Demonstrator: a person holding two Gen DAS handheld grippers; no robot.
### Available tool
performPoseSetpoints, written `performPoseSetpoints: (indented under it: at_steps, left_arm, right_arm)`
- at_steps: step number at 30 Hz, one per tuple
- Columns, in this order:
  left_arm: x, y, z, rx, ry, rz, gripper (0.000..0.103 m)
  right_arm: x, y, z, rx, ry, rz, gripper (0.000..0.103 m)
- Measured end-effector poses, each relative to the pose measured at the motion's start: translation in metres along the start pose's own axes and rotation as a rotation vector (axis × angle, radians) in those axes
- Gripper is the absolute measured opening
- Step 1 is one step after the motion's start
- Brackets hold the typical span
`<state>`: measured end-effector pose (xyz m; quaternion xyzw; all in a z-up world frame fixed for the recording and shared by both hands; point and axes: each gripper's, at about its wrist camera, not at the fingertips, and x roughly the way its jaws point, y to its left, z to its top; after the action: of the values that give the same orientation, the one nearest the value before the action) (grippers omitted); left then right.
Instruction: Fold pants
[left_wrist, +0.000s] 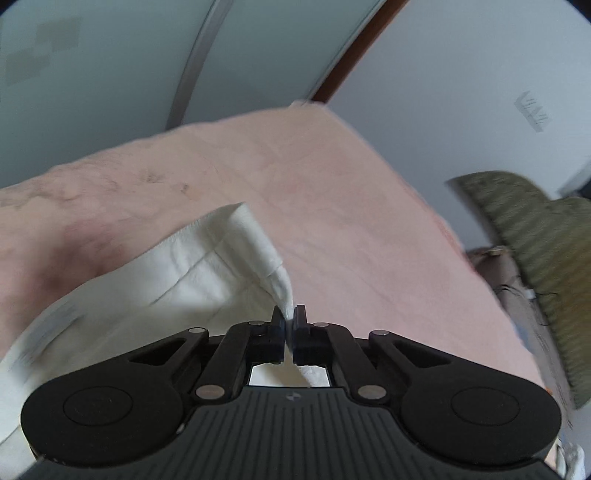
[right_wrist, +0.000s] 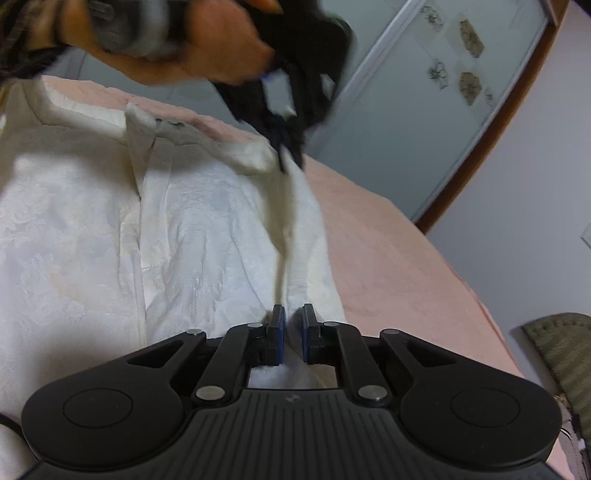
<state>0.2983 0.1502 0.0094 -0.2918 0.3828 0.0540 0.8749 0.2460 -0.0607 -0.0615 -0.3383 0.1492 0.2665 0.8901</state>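
Note:
White pants (left_wrist: 192, 269) lie on a pink bed cover (left_wrist: 332, 206). My left gripper (left_wrist: 290, 319) is shut on a corner of the waistband and lifts it off the cover. In the right wrist view the pants (right_wrist: 192, 229) spread across the left and middle, and a ridge of cloth runs up to the left gripper (right_wrist: 286, 162), which pinches the far corner under the person's hand (right_wrist: 177, 40). My right gripper (right_wrist: 293, 319) is shut on a fold of the same edge of the pants, its blue pads a little apart with cloth between them.
The pink cover (right_wrist: 406, 266) ends at the bed's right edge. An olive striped cushion (left_wrist: 535, 258) lies beyond that edge and also shows in the right wrist view (right_wrist: 561, 354). Grey wardrobe doors (right_wrist: 424, 110) and a wall stand behind the bed.

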Motion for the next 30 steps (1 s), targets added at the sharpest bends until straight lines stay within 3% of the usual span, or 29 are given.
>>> performPoseSetpoints:
  at_steps: [3,5,6,10,13,15,16,17,20,27,30]
  left_arm:
    - [-0.044,0.016,-0.021,0.017,-0.024,-0.074,0.002]
    - [-0.072,0.029,-0.038,0.022,-0.053,-0.114,0.002]
    - [-0.086,0.036,-0.046,0.026,-0.072,-0.124,0.002]
    - [-0.134,0.062,-0.079,0.036,-0.123,-0.159,0.003]
    - [-0.157,0.079,-0.096,0.035,-0.143,-0.147,0.003]
    - [-0.164,0.087,-0.103,0.037,-0.141,-0.132,0.003]
    - [-0.165,0.091,-0.107,0.048,-0.131,-0.129,0.003]
    - [-0.165,0.094,-0.11,0.058,-0.124,-0.122,0.003]
    - [-0.169,0.098,-0.117,0.108,-0.113,-0.085,0.003]
    - [-0.207,0.104,-0.139,0.347,-0.189,-0.026,0.004]
    - [-0.187,0.104,-0.152,0.413,-0.111,0.036,0.004]
  right_arm:
    - [-0.018,0.006,0.0,-0.013,0.005,-0.097,0.027]
    - [-0.034,0.012,-0.001,-0.038,0.0,-0.167,0.053]
    - [-0.042,0.014,-0.003,-0.05,-0.007,-0.194,0.059]
    - [-0.069,0.012,-0.013,-0.073,0.02,-0.268,0.06]
    - [-0.083,0.003,-0.026,-0.045,0.085,-0.292,0.058]
    - [-0.099,-0.001,-0.031,0.013,0.093,-0.277,0.042]
    - [-0.106,-0.002,-0.032,0.039,0.094,-0.267,0.026]
    - [-0.115,0.001,-0.032,0.054,0.093,-0.26,0.018]
    - [-0.134,0.016,-0.032,0.032,0.106,-0.231,0.009]
    - [-0.189,0.046,-0.024,0.093,0.097,-0.082,0.008]
    - [-0.194,0.067,-0.035,0.055,0.135,-0.07,0.007]
